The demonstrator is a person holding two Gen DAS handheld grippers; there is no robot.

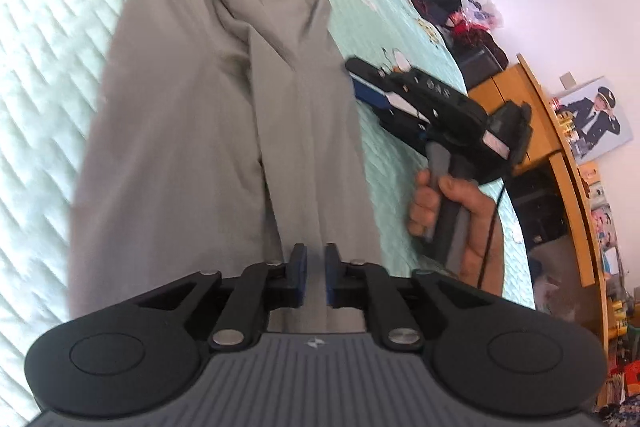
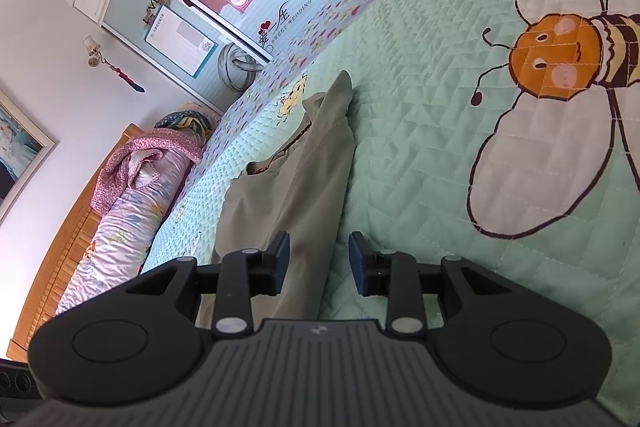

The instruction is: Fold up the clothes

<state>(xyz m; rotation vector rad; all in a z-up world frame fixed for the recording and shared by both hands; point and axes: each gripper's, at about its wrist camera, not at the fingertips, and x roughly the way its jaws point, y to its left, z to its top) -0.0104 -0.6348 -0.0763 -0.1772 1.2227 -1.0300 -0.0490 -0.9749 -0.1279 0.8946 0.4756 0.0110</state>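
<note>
Grey trousers (image 1: 224,115) lie stretched out along the mint-green quilt (image 1: 48,75), waistband at the far end with a flash of orange lining showing, legs running back toward the cameras and creased lengthwise down the middle. From the left wrist view, the left gripper (image 1: 316,277) sits low over the near end of the legs, its blue-padded fingers (image 1: 301,275) drawn close with only a slim gap between them; grey cloth fills that gap in the picture, but whether the pads actually pinch it, I cannot tell. Off to the right, the right gripper (image 1: 356,73) comes in from the side, a hand (image 1: 444,215) wrapped round its grey handle, its tip right at the trouser edge, touching or just beside it. Switch to the right wrist view and the right gripper (image 2: 319,261) has its fingers (image 2: 280,261) spread wide, holding nothing, straddling the edge of the trousers (image 2: 296,179) where cloth meets quilt (image 2: 420,131). A big cartoon bee (image 2: 560,59) is stitched on the quilt to the right, well clear of the garment. A rolled floral duvet (image 2: 132,219) lies against the wooden headboard (image 2: 60,259) on the left
</note>
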